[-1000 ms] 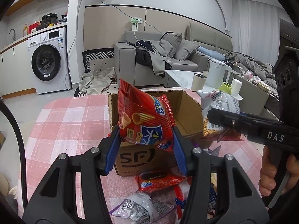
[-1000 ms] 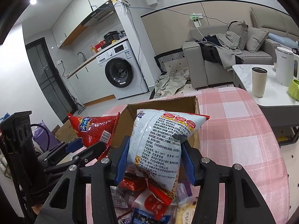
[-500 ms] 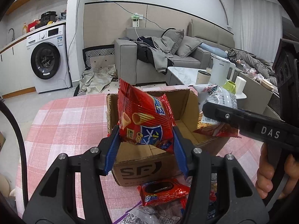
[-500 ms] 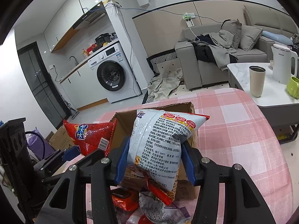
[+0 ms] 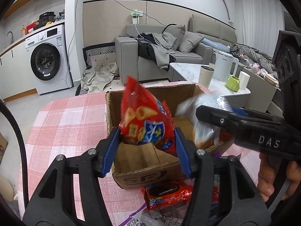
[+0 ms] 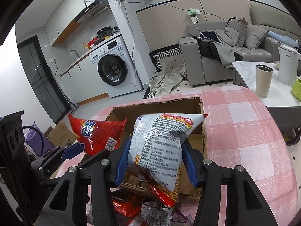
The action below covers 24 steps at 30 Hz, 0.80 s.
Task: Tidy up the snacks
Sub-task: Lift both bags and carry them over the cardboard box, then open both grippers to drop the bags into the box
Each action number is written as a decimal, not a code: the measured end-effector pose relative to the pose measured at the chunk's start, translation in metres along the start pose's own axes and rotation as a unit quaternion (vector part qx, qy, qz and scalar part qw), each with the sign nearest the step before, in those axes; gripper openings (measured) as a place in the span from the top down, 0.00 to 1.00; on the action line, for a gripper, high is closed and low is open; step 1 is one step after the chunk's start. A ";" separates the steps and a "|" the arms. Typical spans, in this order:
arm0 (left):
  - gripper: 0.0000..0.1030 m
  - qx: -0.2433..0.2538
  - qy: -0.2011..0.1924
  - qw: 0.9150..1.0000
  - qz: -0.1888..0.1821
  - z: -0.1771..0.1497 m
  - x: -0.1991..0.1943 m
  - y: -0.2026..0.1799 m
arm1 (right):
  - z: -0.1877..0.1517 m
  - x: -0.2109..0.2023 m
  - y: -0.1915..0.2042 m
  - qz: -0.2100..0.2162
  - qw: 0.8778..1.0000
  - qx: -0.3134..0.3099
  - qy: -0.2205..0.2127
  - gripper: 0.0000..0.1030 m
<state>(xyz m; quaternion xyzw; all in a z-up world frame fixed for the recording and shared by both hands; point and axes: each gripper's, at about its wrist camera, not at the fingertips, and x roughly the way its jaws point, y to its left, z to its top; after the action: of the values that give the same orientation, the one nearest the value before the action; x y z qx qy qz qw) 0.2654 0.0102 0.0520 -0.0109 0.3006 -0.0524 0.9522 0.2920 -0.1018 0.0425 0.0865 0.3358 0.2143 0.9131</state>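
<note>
Left claw (image 5: pixel 146 145) jaws just opening, red bag (image 5: pixel 144 124) between, above box (image 5: pixel 150 162)

Glossy foil bags (image 5: pixel 144 124) (crinkled), matt corrugated cardboard box (image 5: pixel 139 160).

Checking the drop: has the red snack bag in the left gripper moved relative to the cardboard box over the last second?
Yes. The red snack bag now hangs over the cardboard box opening, no longer before its front wall; the left gripper jaws have just been opening around it.
</note>
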 end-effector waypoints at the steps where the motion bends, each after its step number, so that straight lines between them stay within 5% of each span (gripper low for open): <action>1: 0.46 0.000 -0.001 1.000 -0.003 0.000 -0.002 0.001 | -0.001 -0.002 -0.001 0.002 1.000 -0.004 -0.003 0.45; 4: 0.32 -0.005 0.001 1.000 -0.006 0.000 -0.010 0.003 | -0.002 -0.011 0.000 0.002 1.000 -0.008 -0.020 0.25; 6: 0.21 -0.008 -0.001 1.000 -0.008 -0.002 -0.017 0.004 | -0.002 -0.017 -0.001 0.000 1.000 -0.013 -0.019 0.24; 10: 0.15 -0.008 -0.004 1.000 -0.001 -0.008 -0.032 0.005 | -0.006 -0.031 -0.004 -0.001 1.000 -0.015 -0.019 0.04; 14: 0.01 -0.023 -0.009 1.000 0.007 -0.021 -0.049 0.009 | -0.015 -0.048 -0.009 -0.005 1.000 -0.020 -0.022 0.00; 24: 0.01 -0.022 -0.001 1.000 0.020 -0.062 -0.081 0.014 | -0.048 -0.076 -0.018 -0.036 0.999 -0.040 -0.001 0.00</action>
<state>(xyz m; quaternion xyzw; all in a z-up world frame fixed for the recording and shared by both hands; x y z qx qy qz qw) 0.1655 0.0338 0.0472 -0.0263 0.3014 -0.0271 0.9528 0.2151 -0.1517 0.0445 0.0380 0.3289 0.1941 0.9234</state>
